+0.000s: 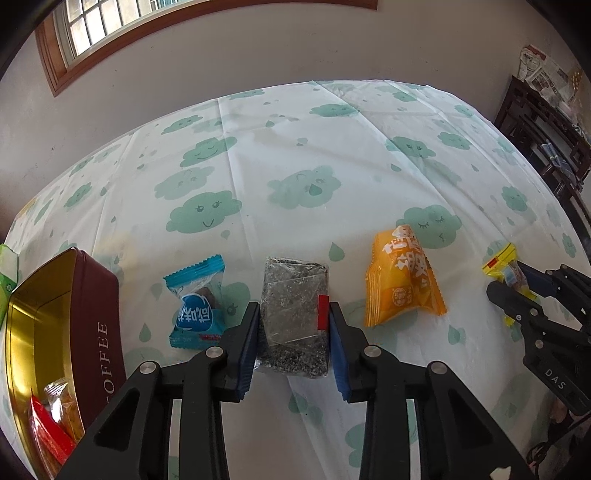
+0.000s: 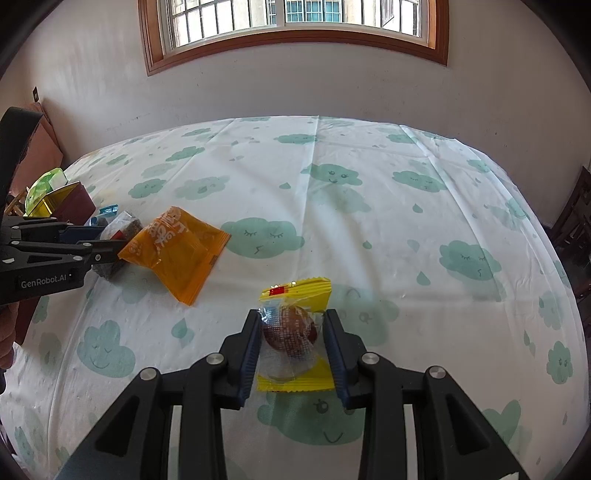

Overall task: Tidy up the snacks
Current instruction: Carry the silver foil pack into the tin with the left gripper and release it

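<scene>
My left gripper (image 1: 293, 325) is shut on a clear-wrapped grey sesame bar (image 1: 293, 314) that rests on the cloud-print tablecloth (image 1: 295, 166). A blue snack packet (image 1: 197, 304) lies just left of it and an orange packet (image 1: 400, 280) to its right. An open maroon COFFEE tin (image 1: 55, 332) with a gold inside stands at the left and holds a red and an orange packet (image 1: 51, 417). My right gripper (image 2: 291, 347) is shut on a yellow-edged clear packet with a brown round snack (image 2: 291, 332). The right gripper also shows at the right of the left wrist view (image 1: 513, 284).
A green pack (image 2: 44, 188) sits behind the tin at the far left. Dark wooden furniture (image 1: 546, 136) stands off the table's right side. A wall with a window (image 2: 295, 22) lies beyond the table's far edge.
</scene>
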